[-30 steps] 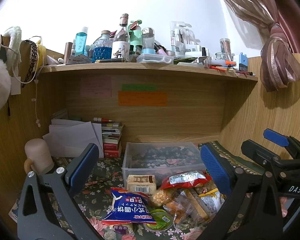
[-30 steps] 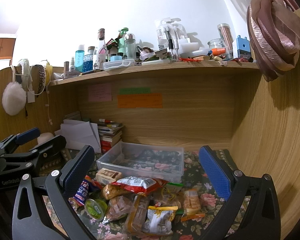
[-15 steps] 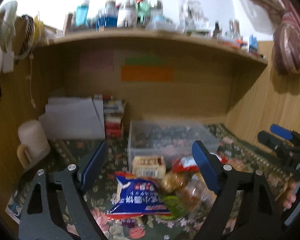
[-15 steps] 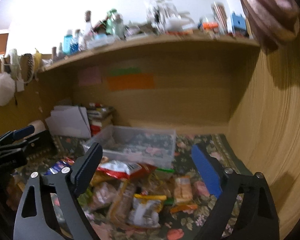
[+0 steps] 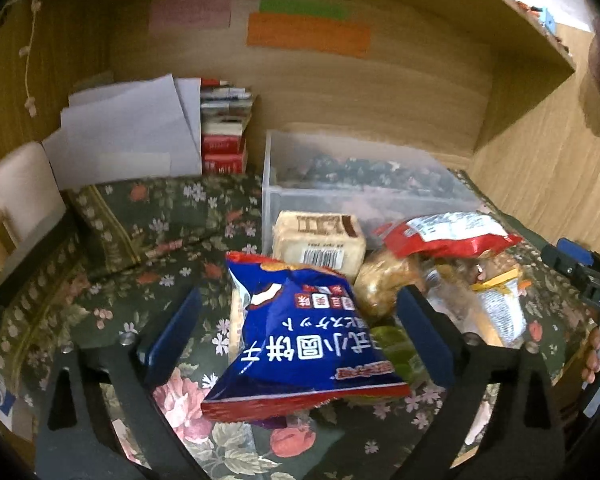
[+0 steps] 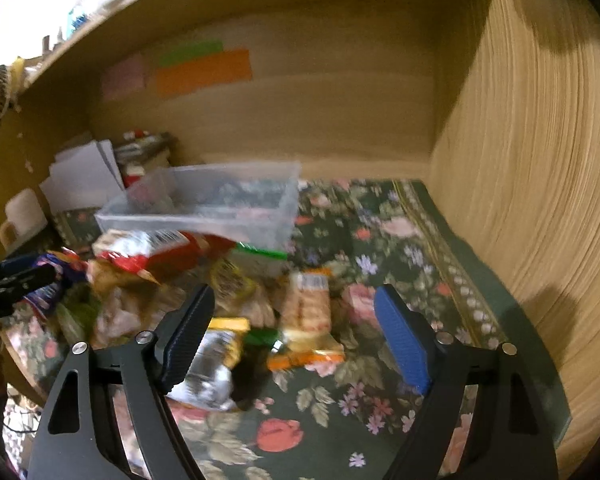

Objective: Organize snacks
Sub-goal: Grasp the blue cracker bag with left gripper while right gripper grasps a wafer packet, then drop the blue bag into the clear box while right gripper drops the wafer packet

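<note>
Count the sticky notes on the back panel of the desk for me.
3: a pink note at left, a green note right of it, and an orange note just below the green. None looks hidden.

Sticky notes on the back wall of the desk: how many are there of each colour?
Pink note: 1
Green note: 1
Orange note: 1
Total: 3

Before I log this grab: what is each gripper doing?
Left gripper: opening, around the blue bag, not gripping.
Right gripper: closing over packets, nothing held.
</note>
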A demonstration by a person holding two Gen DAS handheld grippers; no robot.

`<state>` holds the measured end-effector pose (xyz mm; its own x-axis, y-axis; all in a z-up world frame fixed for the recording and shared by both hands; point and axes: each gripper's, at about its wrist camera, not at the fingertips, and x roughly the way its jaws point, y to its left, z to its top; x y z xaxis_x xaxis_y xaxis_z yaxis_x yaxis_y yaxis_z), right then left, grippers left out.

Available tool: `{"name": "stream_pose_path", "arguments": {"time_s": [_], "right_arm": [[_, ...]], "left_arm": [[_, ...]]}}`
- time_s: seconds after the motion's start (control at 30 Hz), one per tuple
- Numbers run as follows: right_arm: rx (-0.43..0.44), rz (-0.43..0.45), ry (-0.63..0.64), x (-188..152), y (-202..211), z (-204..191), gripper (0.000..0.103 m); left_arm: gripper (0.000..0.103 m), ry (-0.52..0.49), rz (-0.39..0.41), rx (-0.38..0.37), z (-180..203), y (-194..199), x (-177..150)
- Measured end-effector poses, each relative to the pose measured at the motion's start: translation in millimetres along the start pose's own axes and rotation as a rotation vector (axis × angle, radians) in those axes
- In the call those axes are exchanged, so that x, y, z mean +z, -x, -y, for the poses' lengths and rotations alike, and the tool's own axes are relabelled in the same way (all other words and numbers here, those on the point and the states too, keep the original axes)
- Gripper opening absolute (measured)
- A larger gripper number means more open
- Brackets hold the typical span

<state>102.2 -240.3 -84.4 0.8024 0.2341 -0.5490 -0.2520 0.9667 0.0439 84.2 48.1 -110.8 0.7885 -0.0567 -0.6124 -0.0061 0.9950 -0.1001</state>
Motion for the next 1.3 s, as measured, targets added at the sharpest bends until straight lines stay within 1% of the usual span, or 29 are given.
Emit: {"name": "stream_pose_path", "arguments": {"time_s": [0.13, 0.23, 0.3, 0.37, 0.43, 0.57, 0.63, 0.7, 0.73, 0.77, 0.8, 0.83, 0.87, 0.93, 1.13, 1.3], "right_arm": [[0.0, -0.044, -0.022, -0.3, -13.5, 9.9, 0.08], [0.003, -0.083, -0.029, -1.2, -25.5, 15.5, 0.076], [0.0, -0.111, -0.029, -1.5, -34.2, 16.1, 0.073], [0.008, -0.142, -0.033, -2.4, -43.1, 18.0, 0.069], [0.015, -0.175, -0.036, -3.7, -53.3, 20.1, 0.068], [0.018, -0.223, -0.022, -5.5, -68.2, 17.0, 0.065], [0.019, -0.231, -0.016, -4.4, -71.7, 15.9, 0.063], [0.027, -0.237, -0.018, -3.5, -73.7, 15.9, 0.059], [0.031, -0.243, -0.018, -3.1, -75.7, 15.7, 0.053], [0.029, -0.252, -0.012, -3.3, -78.4, 15.0, 0.044], [0.018, -0.266, 0.005, -4.8, -81.9, 12.8, 0.042], [0.003, -0.263, 0.026, -5.6, -83.0, 9.6, 0.041], [-0.003, -0.261, 0.039, -5.4, -82.9, 6.8, 0.037], [-0.002, -0.258, 0.05, -5.4, -83.0, 4.6, 0.032], [-0.035, -0.195, 0.02, -0.5, -68.7, 12.0, 0.032], [-0.031, -0.127, 0.008, 13.5, -47.9, 10.7, 0.032]], "left_arm": [[0.099, 0.001, -0.028, 0.002, -1.7, -13.6, 0.7], [0.099, -0.006, -0.041, 0.001, -1.4, -21.9, 1.1], [0.096, -0.011, -0.049, -0.003, -1.5, -27.4, 1.3], [0.088, -0.019, -0.057, -0.003, -1.1, -32.4, 1.2], [0.082, -0.026, -0.067, -0.007, -0.8, -37.6, 0.5], [0.077, -0.029, -0.056, -0.003, -2.1, -42.5, 1.2], [0.075, -0.029, -0.048, -0.008, -2.3, -42.6, 1.8], [0.073, -0.028, -0.041, -0.013, -2.2, -42.8, 2.5], [0.073, -0.027, -0.039, -0.015, -2.3, -43.2, 2.9], [0.07, -0.025, -0.036, -0.019, -3.1, -43.7, 3.4], [0.069, -0.023, -0.033, -0.024, -3.3, -43.4, 3.7], [0.067, -0.021, -0.03, -0.026, -3.5, -42.6, 4.2], [0.066, -0.019, -0.027, -0.027, -3.8, -41.5, 4.7], [0.066, -0.017, -0.022, -0.031, -4.2, -39.6, 6.1], [0.065, -0.008, 0.0, -0.028, -7.3, -30.0, 13.6], [0.065, -0.012, 0.043, -0.025, -7.6, -15.0, 27.5]]}}
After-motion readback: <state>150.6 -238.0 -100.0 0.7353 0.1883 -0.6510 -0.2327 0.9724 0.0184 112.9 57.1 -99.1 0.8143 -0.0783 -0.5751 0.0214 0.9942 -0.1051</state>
